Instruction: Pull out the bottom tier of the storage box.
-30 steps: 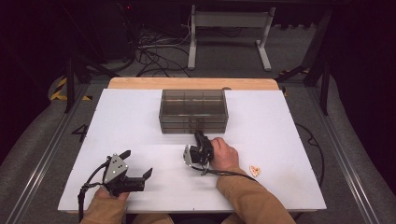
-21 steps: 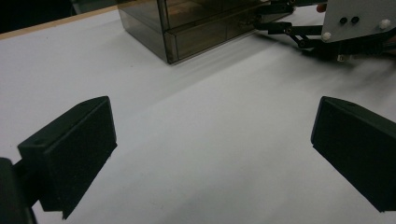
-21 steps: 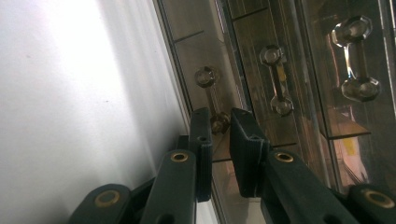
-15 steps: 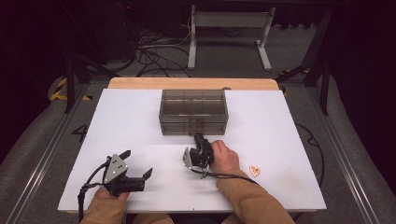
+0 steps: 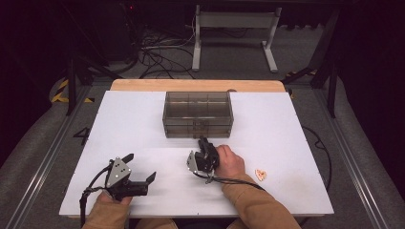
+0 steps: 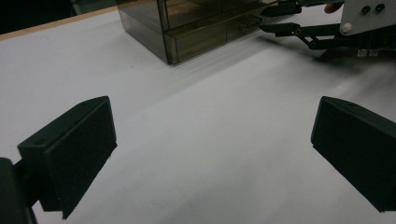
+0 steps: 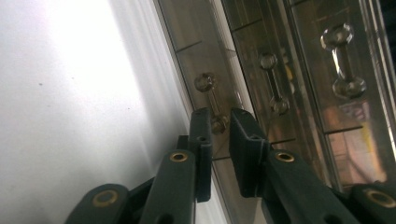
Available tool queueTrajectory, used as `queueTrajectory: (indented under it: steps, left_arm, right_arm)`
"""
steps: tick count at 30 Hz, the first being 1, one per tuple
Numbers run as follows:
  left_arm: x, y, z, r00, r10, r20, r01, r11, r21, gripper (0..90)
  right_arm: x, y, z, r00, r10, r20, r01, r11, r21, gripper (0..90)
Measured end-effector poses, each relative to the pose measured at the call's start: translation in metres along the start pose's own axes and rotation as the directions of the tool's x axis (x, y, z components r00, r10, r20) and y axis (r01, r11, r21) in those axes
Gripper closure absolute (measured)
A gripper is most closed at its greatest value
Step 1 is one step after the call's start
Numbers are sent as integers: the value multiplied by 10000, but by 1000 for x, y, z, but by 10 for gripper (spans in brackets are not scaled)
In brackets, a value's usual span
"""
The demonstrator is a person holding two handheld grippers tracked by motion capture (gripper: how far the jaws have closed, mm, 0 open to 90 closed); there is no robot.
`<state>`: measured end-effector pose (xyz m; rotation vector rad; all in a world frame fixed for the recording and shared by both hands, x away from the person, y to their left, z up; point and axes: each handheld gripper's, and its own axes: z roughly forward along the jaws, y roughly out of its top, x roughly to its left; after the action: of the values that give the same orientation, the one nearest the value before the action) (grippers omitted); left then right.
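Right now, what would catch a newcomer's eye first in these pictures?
The smoky clear drawer box at the middle of the white table, with the right gripper reaching its bottom drawer handle, jaws nearly closed around it. Next, the left gripper resting wide open near the front edge, and a small heart-shaped piece lying right of the person's hand.

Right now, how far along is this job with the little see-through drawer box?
Early stage. Done: the right hand-held gripper has reached the smoky clear plastic drawer box and its jaws straddle the bottom drawer's clear bar handle, nearly closed. In hand: closing on that handle. Left: all drawers look shut, so the pull is not yet made. The left hand-held gripper rests open on the white table; a small tan object lies untouched.
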<state>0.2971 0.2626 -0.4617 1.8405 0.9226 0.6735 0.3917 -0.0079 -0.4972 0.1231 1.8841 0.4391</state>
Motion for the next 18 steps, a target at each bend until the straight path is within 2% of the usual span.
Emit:
queueTrajectory:
  steps: [5, 8, 14, 18]
  left_arm:
    - [0, 0, 0, 10000, -13, -1, 13, 10000, -10, 8]
    - [0, 0, 0, 10000, -7, -1, 7, 10000, -9, 8]
    - [0, 0, 0, 10000, -12, 4, 12, 10000, -6, 8]
    - [0, 0, 0, 10000, -25, 23, 25, 10000, -10, 8]
  right_arm:
    - [-9, 3, -5, 9980, 341, -540, -337, 9994, 95, 759]
    - [-18, 3, -8, 9933, 605, -987, -600, 9982, 75, 744]
    - [-31, 4, -15, 9800, 1002, -1719, -1017, 9948, 1, 745]
    - [-39, 4, -17, 9670, 1207, -2245, -1253, 9921, -61, 708]
